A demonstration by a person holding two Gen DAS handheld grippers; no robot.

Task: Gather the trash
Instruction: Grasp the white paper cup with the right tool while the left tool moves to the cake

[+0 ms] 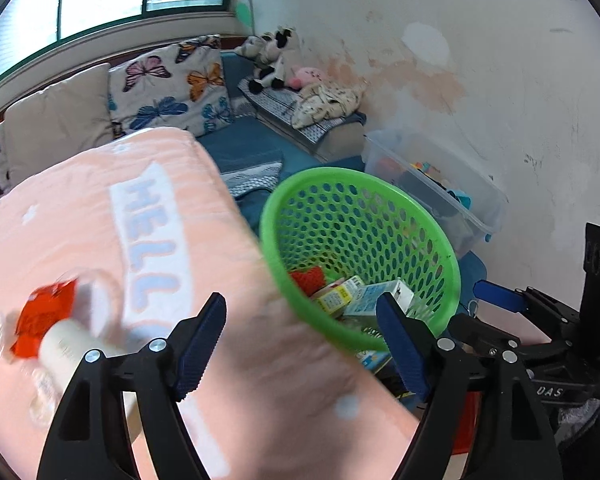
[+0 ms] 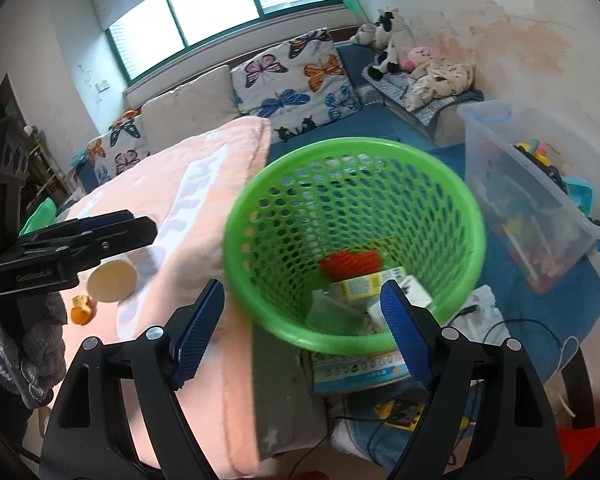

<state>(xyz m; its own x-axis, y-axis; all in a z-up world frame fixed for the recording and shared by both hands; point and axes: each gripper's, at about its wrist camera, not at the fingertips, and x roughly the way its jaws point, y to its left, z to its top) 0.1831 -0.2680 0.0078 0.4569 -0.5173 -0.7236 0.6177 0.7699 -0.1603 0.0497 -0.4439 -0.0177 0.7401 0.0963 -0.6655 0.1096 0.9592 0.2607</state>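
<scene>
A green mesh basket stands beside the pink HELLO blanket. It holds a red net piece and small cartons. On the blanket lie a cream bottle with a red wrapper, seen end-on in the right wrist view, and orange peel. My left gripper is open and empty over the blanket next to the basket; it also shows in the right wrist view. My right gripper is open and empty at the basket's near rim.
A clear plastic bin of toys stands right of the basket. A blue sofa with butterfly cushions and plush toys lies behind. A booklet and cables lie under the basket.
</scene>
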